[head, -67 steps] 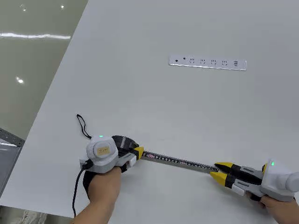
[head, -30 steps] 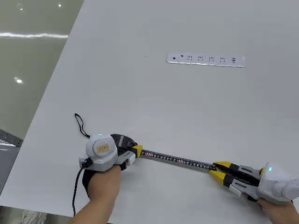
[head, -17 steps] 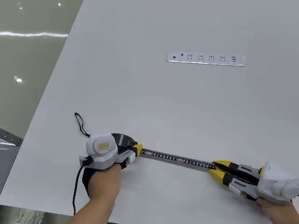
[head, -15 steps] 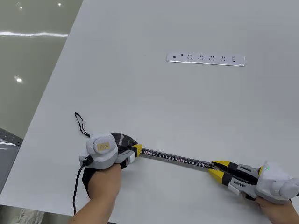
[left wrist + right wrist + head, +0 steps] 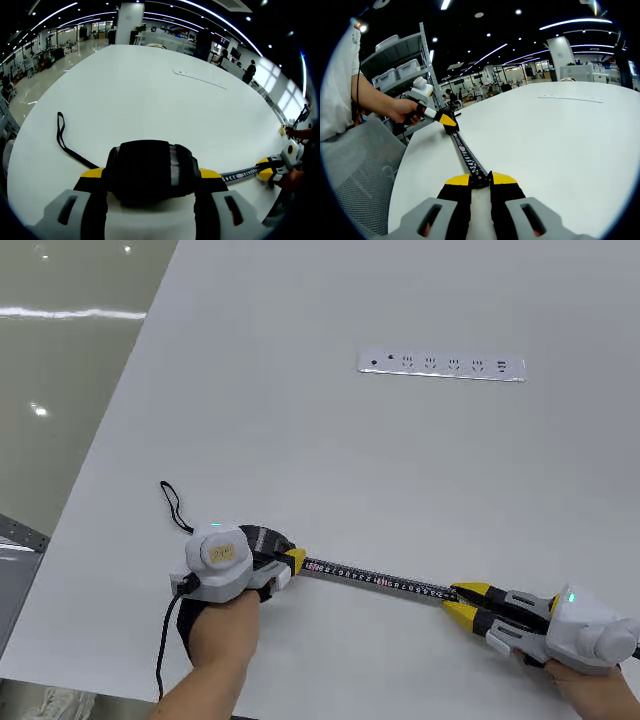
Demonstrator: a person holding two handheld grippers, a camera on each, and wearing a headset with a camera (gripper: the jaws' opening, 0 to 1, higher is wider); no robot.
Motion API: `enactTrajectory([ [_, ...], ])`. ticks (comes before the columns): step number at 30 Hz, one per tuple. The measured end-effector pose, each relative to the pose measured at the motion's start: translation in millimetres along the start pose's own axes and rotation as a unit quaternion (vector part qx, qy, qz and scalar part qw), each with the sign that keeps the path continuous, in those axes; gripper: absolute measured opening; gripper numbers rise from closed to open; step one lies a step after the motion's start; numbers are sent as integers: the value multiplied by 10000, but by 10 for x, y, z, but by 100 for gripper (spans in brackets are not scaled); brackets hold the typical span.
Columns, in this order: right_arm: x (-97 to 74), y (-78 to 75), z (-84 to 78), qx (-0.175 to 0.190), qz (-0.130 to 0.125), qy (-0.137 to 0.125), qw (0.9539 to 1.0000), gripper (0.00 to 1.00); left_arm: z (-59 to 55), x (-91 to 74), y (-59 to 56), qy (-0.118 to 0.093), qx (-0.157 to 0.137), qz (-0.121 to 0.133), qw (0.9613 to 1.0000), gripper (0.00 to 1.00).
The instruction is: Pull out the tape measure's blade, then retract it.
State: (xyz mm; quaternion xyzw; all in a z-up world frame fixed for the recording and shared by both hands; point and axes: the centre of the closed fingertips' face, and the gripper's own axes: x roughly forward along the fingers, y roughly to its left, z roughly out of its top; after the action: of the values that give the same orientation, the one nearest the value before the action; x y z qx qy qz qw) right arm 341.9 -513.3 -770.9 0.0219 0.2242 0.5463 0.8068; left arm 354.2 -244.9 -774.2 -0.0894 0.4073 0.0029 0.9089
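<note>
While the left gripper point(image 5: 288, 564) sits clenched around the black tape measure case point(image 5: 150, 167) at the near left of the white bench point(image 5: 350, 460), the blade point(image 5: 375, 582) runs out straight to the right. It lies low along the bench top, numbers up. At its far end the right gripper point(image 5: 455, 600) has its yellow jaws pinched tight on the blade tip. The case's black strap point(image 5: 175, 508) loops over the bench just beyond the left gripper. A white power strip point(image 5: 440, 365) lies well apart, across the bench, off the blade's line.
</note>
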Motion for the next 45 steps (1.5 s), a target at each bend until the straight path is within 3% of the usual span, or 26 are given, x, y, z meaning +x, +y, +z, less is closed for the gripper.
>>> enactTrajectory([
  [7, 20, 6, 8, -31, 6, 8, 10000, 12, 1, 0, 0, -9, 1, -4, 10000, 68],
  [30, 330, 87, 91, -151, 220, 59, 9996, 13, 4, -6, -3, -12, -4, -3, 10000, 68],
  [45, 403, 127, 104, -164, 262, 61, 9995, 13, 5, -4, 0, -10, -12, 0, 10000, 68],
])
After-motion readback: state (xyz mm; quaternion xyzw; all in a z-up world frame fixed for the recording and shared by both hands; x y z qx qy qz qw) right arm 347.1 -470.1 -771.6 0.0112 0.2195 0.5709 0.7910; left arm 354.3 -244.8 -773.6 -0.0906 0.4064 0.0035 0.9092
